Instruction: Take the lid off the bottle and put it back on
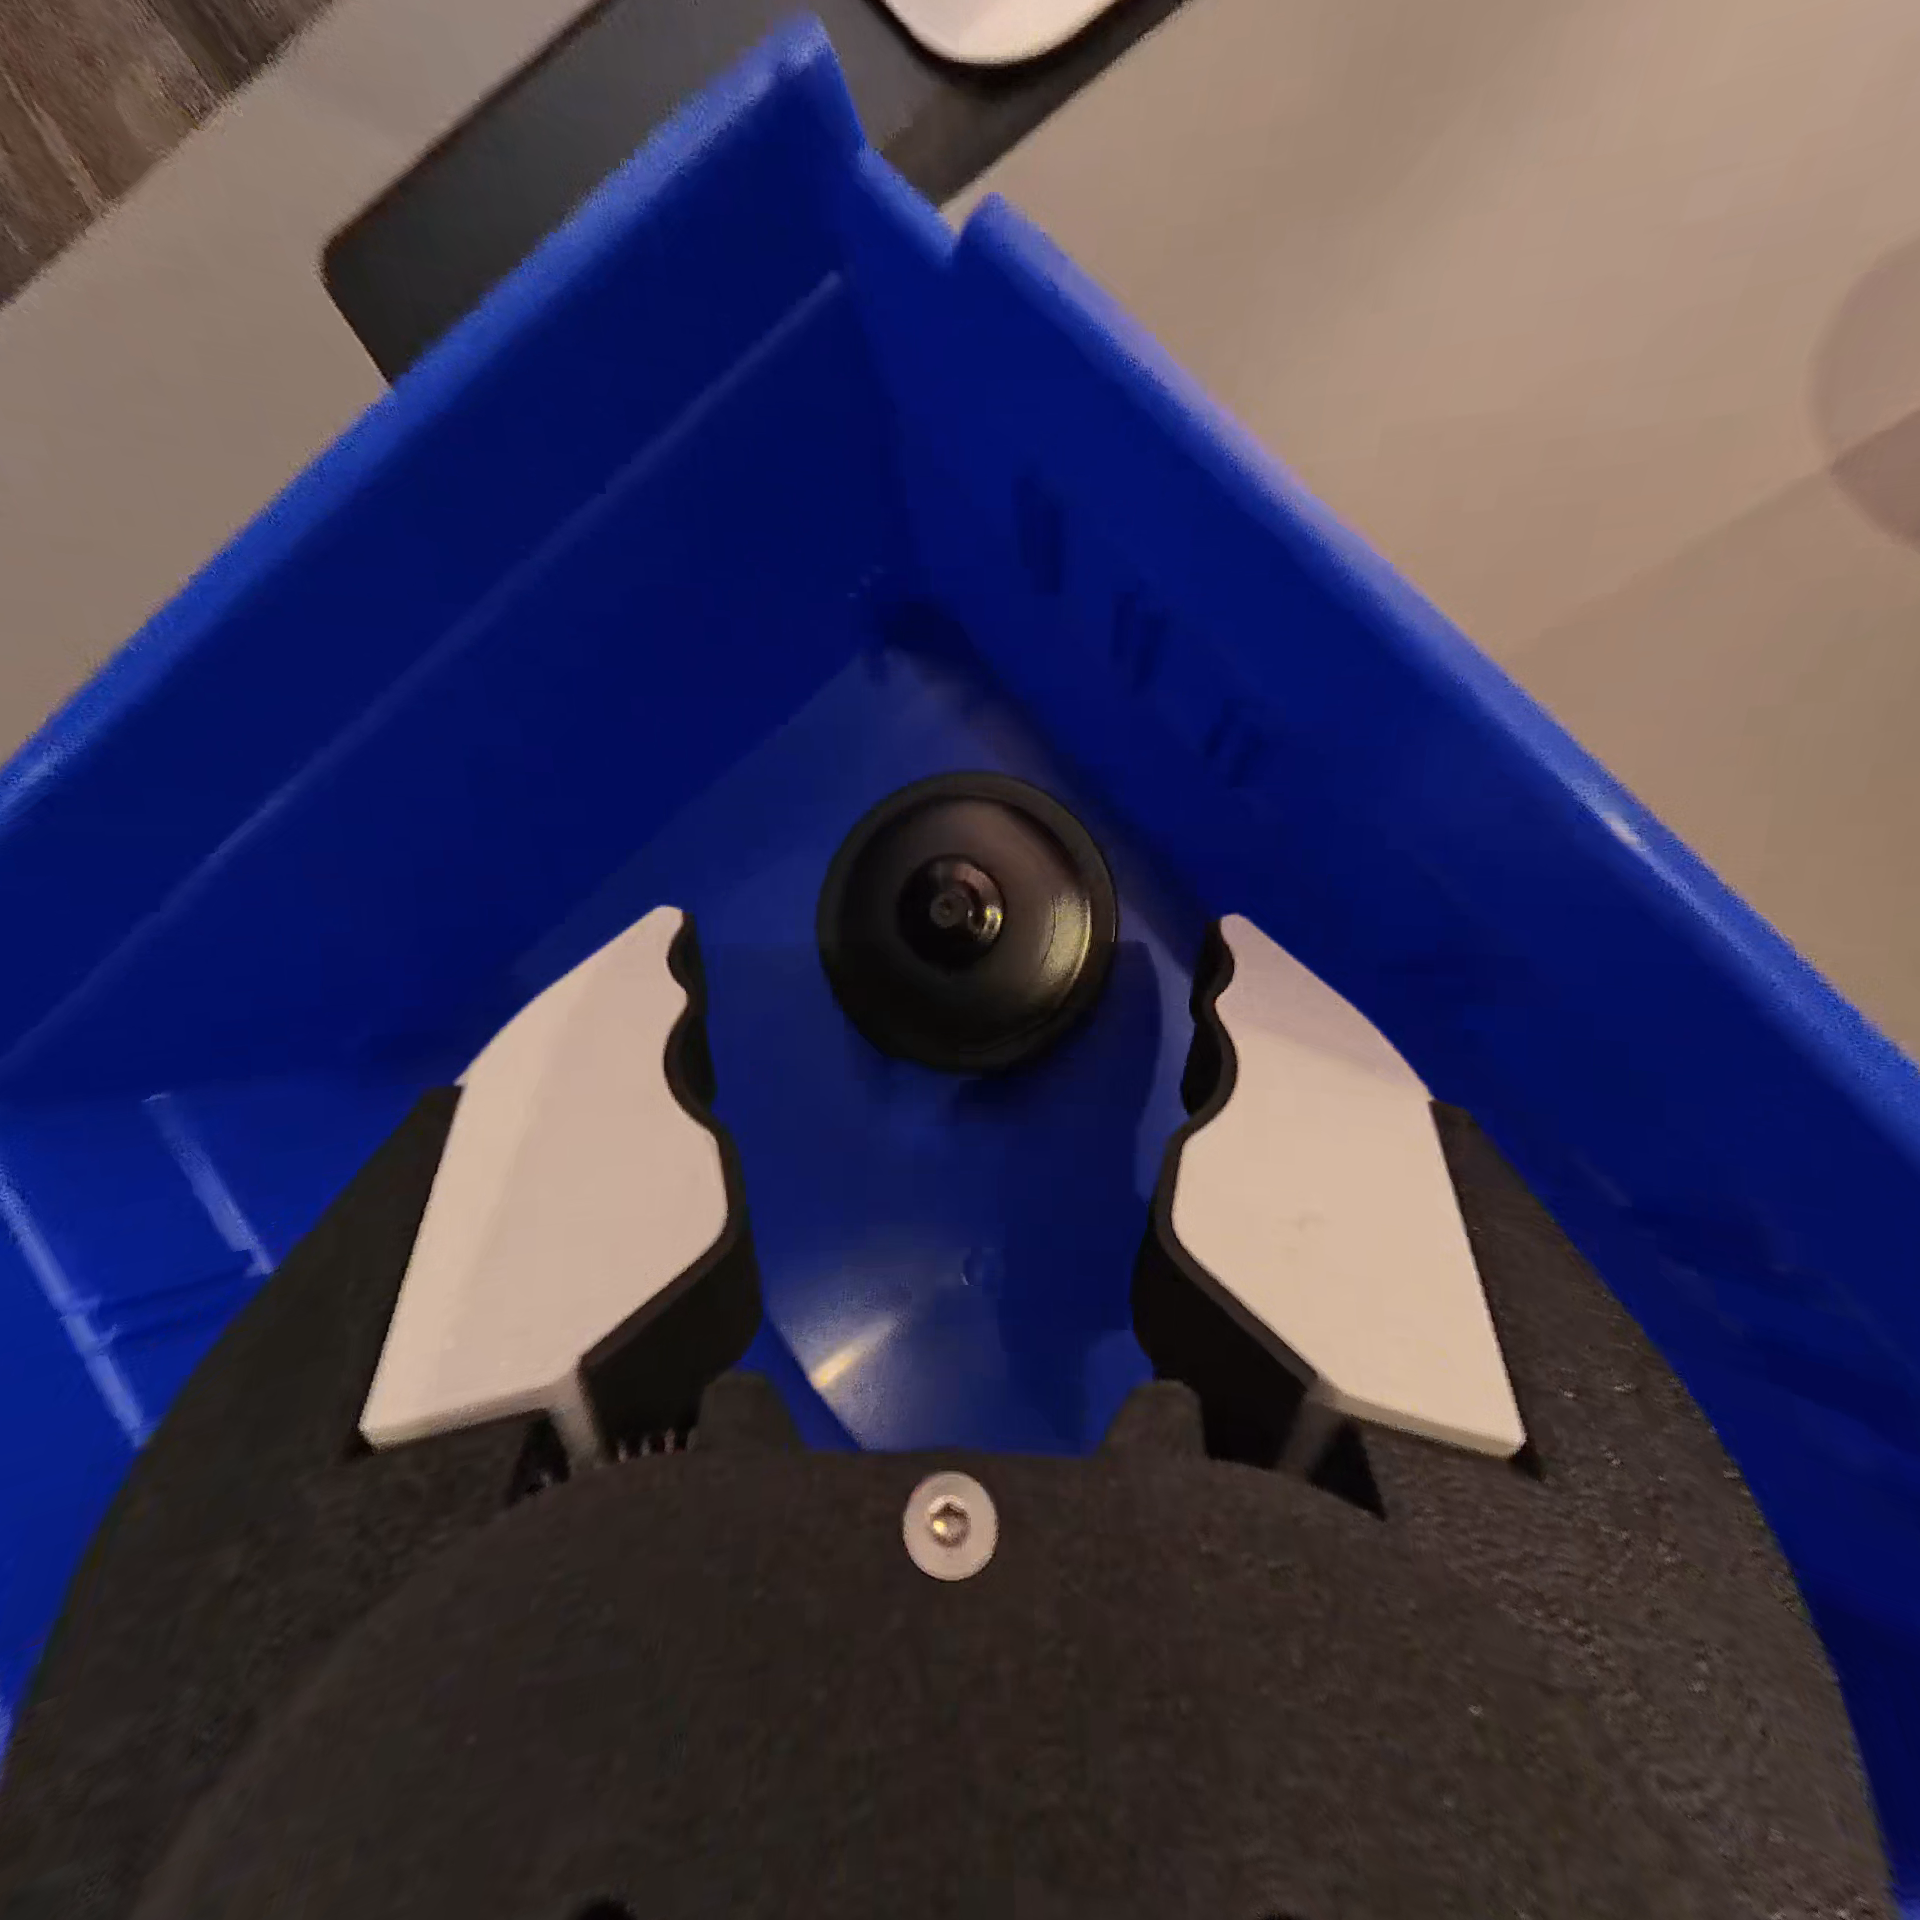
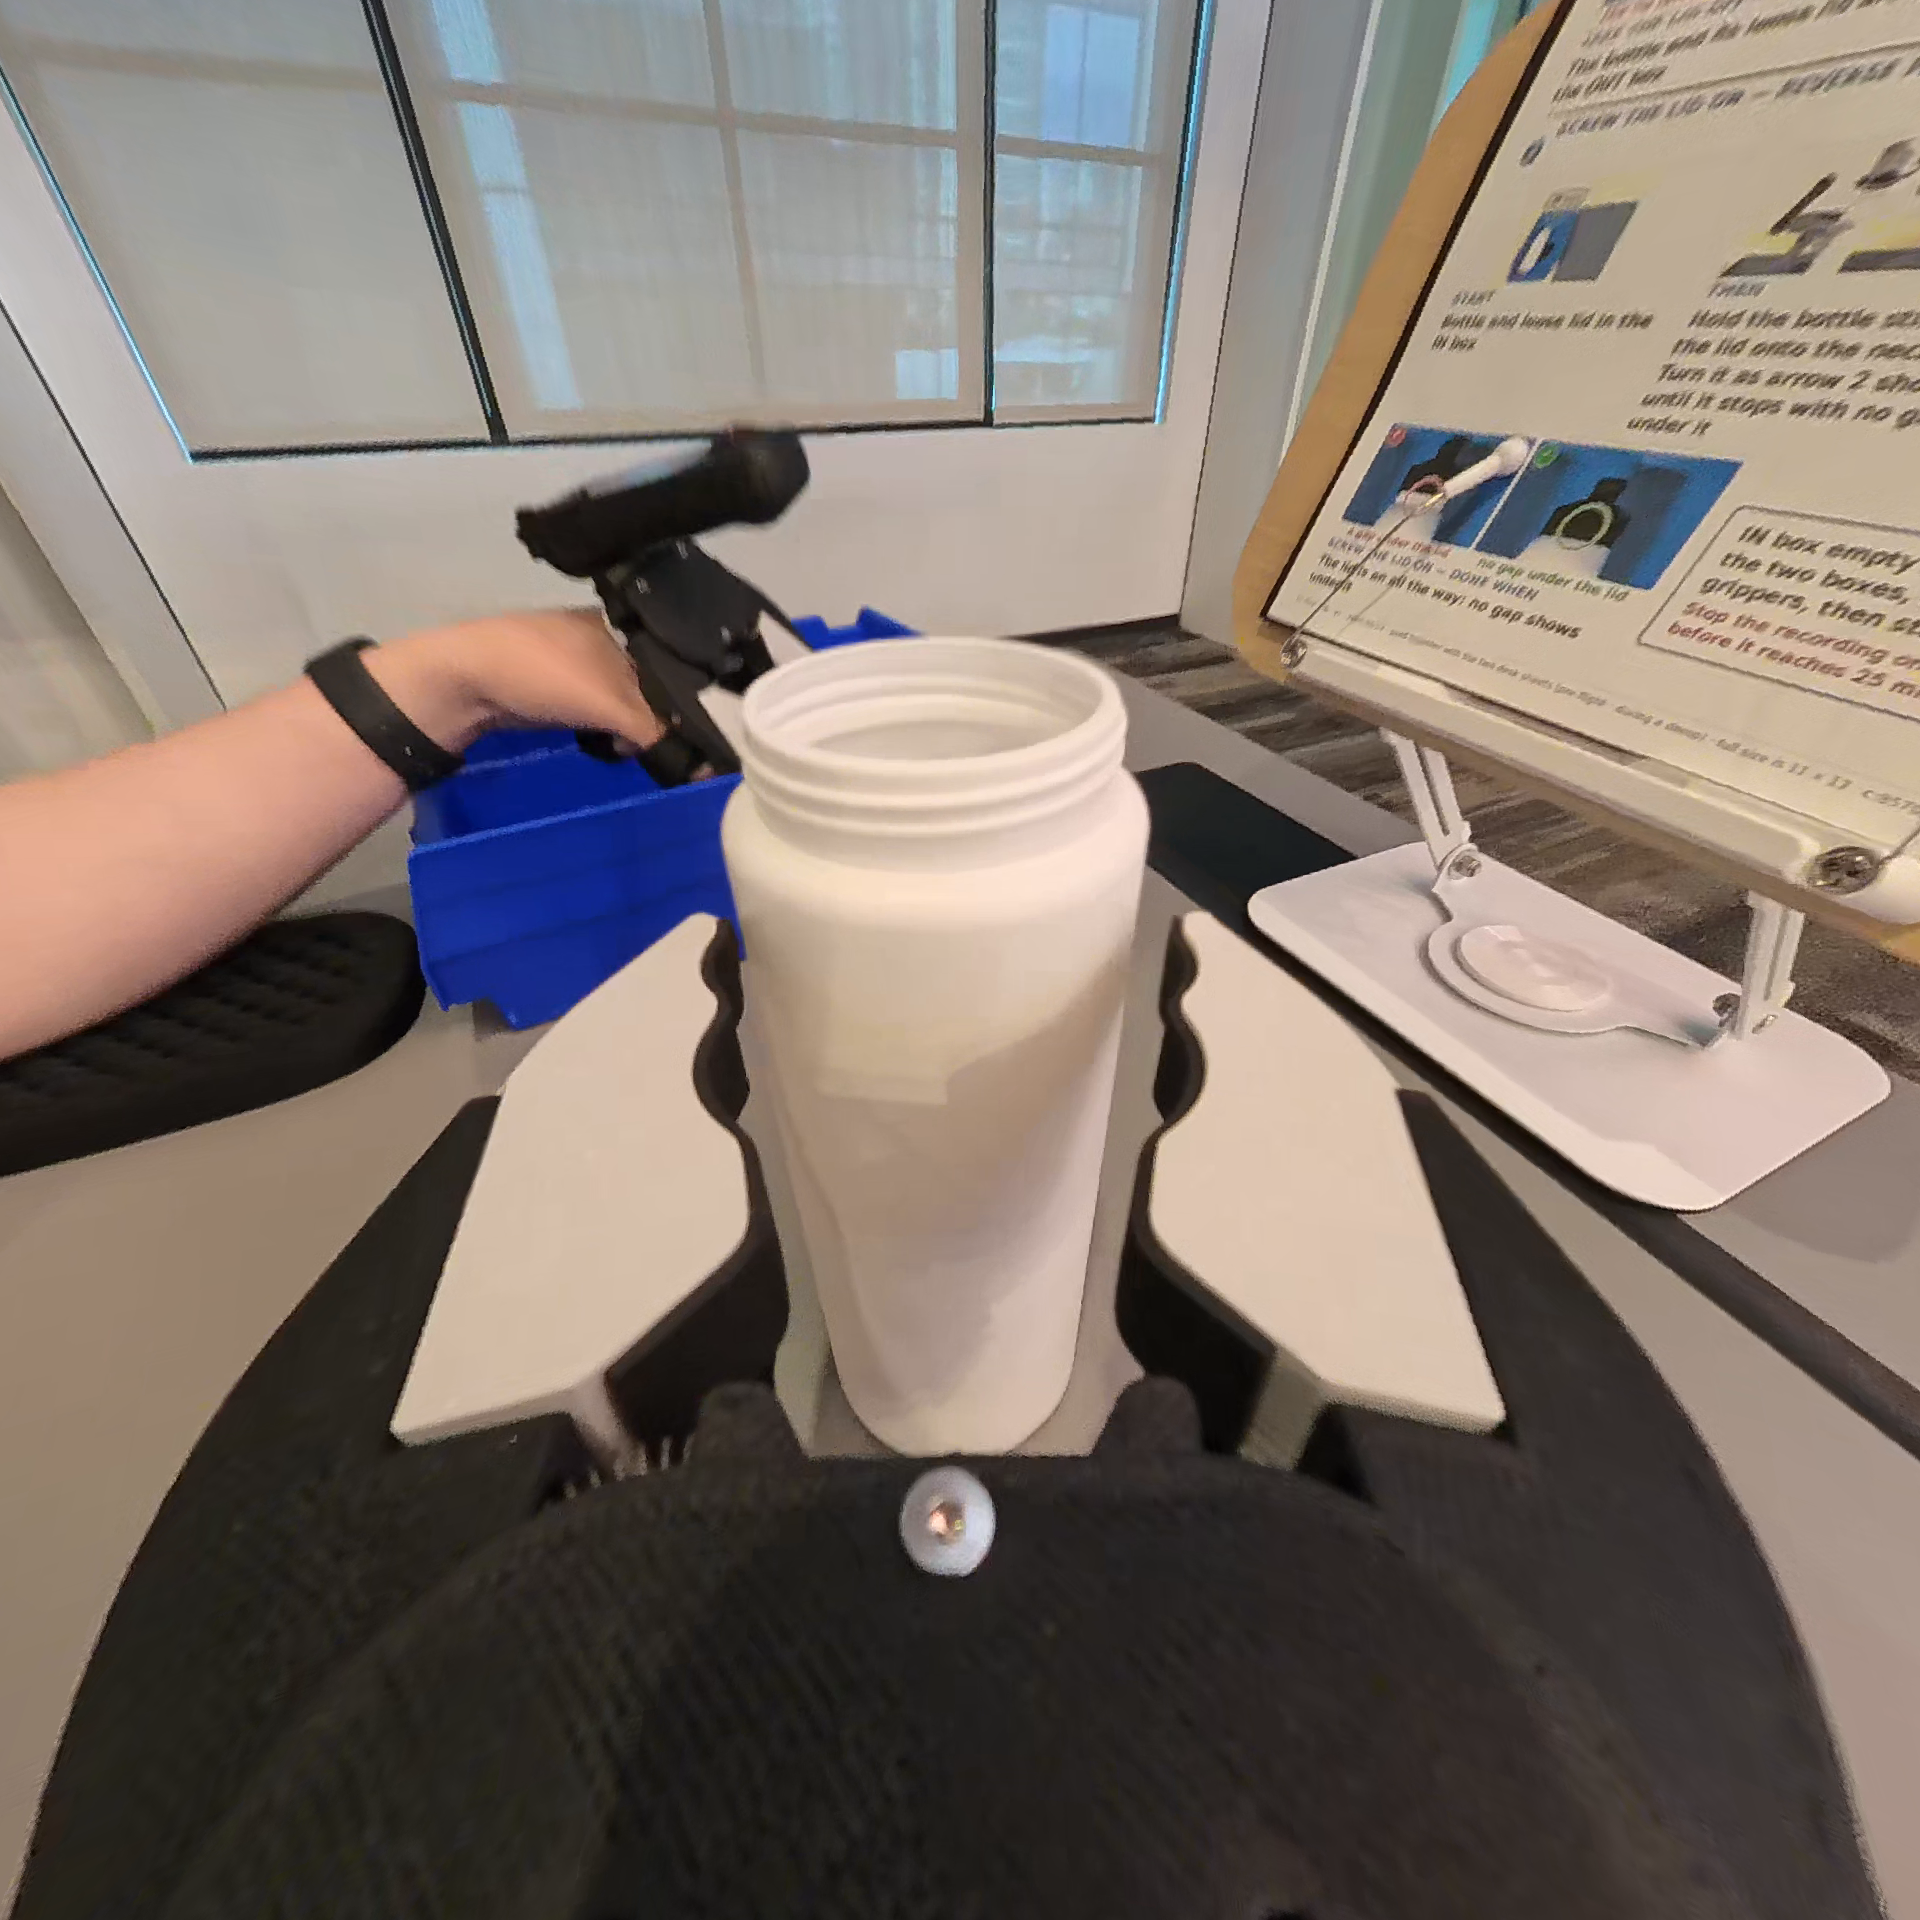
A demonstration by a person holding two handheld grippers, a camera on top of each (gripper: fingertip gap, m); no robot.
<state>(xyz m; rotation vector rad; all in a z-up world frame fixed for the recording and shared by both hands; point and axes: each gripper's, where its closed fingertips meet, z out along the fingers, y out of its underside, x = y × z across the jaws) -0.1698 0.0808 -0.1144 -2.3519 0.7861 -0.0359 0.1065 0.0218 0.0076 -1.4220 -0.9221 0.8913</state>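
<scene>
A white bottle (image 2: 935,1039) stands upright with its threaded neck open and no lid on it. My right gripper (image 2: 948,935) is shut on the bottle's body, one finger on each side. A round black lid (image 1: 966,920) lies on the floor of a blue bin (image 1: 520,623), close to an inner corner. My left gripper (image 1: 951,925) is open and empty, held just above the lid with its fingers to either side. The right wrist view shows the left gripper (image 2: 675,644) in a person's hand, reaching down into the blue bin (image 2: 561,883).
A white tilting stand (image 2: 1558,1039) with an instruction sheet is at the right of the table. A black padded rest (image 2: 208,1018) lies at the left, under the forearm. A dark mat (image 2: 1226,821) lies behind the bottle. The bin's walls close in around the lid.
</scene>
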